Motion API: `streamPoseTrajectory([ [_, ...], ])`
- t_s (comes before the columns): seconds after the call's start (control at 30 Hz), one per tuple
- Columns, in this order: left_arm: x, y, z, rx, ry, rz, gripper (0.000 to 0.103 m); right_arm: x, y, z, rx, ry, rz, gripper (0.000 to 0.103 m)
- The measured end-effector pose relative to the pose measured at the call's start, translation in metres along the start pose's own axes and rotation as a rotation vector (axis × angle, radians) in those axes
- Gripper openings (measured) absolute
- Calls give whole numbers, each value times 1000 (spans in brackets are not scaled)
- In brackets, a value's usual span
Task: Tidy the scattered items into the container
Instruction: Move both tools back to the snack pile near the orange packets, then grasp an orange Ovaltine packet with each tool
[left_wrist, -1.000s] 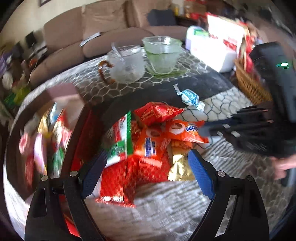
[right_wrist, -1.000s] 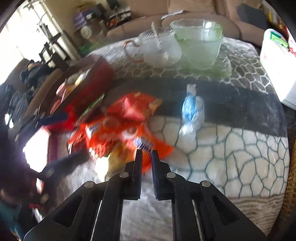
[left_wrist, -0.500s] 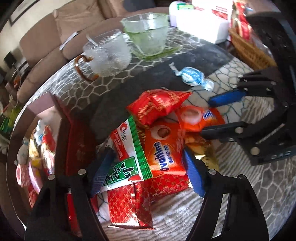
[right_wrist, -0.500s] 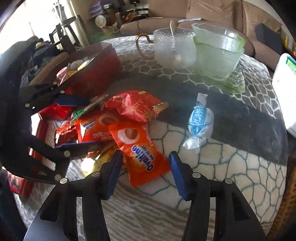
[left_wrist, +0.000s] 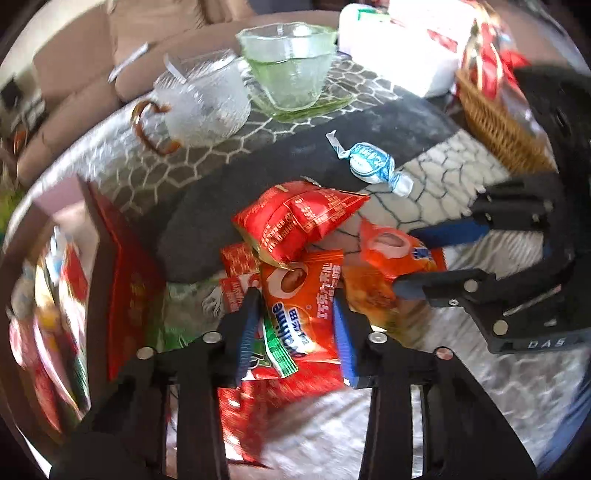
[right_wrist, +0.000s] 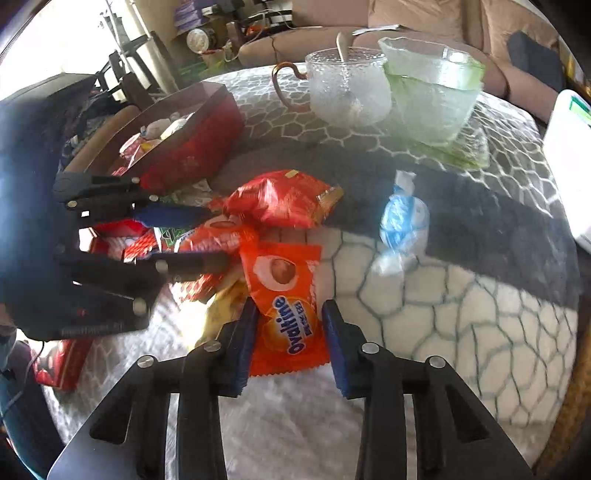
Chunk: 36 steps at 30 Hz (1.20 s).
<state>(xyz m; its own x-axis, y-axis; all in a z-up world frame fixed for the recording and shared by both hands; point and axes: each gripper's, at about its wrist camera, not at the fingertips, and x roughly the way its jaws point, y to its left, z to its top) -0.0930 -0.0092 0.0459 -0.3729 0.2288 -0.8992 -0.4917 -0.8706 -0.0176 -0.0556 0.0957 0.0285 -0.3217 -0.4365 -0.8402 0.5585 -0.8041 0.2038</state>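
Nearest you, both pairs of jaws are closing, each over an orange packet: the left gripper astride one packet atop the pile, the right gripper astride another, and in neither view do the pads clearly press the wrapper yet. Beyond them most of the job remains, with the red pouch, other wrappers under the pile and the blue candy loose on the surface. Farther off, the red box already holds some items, though blur hides how many.
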Motion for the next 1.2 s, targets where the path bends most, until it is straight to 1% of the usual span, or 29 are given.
streamPoseTrajectory([
  [0.1,-13,1,-14,-60,-18,-29,29,-17,3,-8,20,-2,-19,32],
  [0.13,-18,1,-19,-79,-25,-36,25,-20,3,-11,28,-4,-20,32],
  [0.23,-34,0,-35,-118,-50,-56,19,-30,7,-25,66,10,-46,32],
  [0.33,-46,-8,-52,-134,-47,-60,19,-32,16,-42,56,47,-121,32],
  [0.37,-50,-11,-57,-137,-46,-70,21,-32,18,-45,57,53,-127,32],
  [0.4,-52,-14,-61,-138,-42,-78,22,-33,21,-51,62,65,-126,35],
  [0.43,-55,-17,-67,-137,-36,-87,31,-33,23,-55,62,81,-129,38],
  [0.47,-59,-21,-73,-136,-39,-86,50,-34,26,-59,52,92,-147,41],
  [0.5,-62,-24,-79,-133,-47,-78,64,-37,29,-63,44,85,-174,52],
  [0.53,-66,-27,-85,-129,-60,-70,87,-40,31,-66,41,77,-188,63],
  [0.57,-70,-29,-91,-126,-80,-61,91,-44,33,-69,40,71,-194,64],
  [0.67,-78,-29,-101,-132,-109,-63,90,-55,33,-77,62,42,-186,64],
  [0.7,-79,-28,-102,-135,-114,-89,89,-57,31,-78,75,34,-176,64],
  [0.73,-80,-30,-103,-131,-118,-131,83,-57,28,-78,84,31,-168,63],
  [0.77,-79,-34,-105,-115,-117,-165,66,-57,26,-77,89,31,-162,63],
  [0.8,-78,-38,-107,-93,-109,-182,59,-56,24,-77,96,27,-150,59],
  [0.83,-73,-46,-108,-57,-84,-190,53,-55,22,-77,108,30,-132,55],
  [0.9,-59,-53,-110,-27,-25,-192,53,-51,22,-79,122,43,-109,53],
  [0.97,-43,-50,-112,-43,24,-160,53,-47,25,-80,111,55,-115,53],
  [1.0,-39,-47,-113,-53,28,-144,53,-45,26,-79,107,62,-116,53],
  [1.1,-37,-32,-111,-105,7,-142,53,-40,26,-78,100,66,-118,53],
  [1.2,-34,-24,-98,-111,-8,-110,58,-36,24,-76,103,66,-114,53],
])
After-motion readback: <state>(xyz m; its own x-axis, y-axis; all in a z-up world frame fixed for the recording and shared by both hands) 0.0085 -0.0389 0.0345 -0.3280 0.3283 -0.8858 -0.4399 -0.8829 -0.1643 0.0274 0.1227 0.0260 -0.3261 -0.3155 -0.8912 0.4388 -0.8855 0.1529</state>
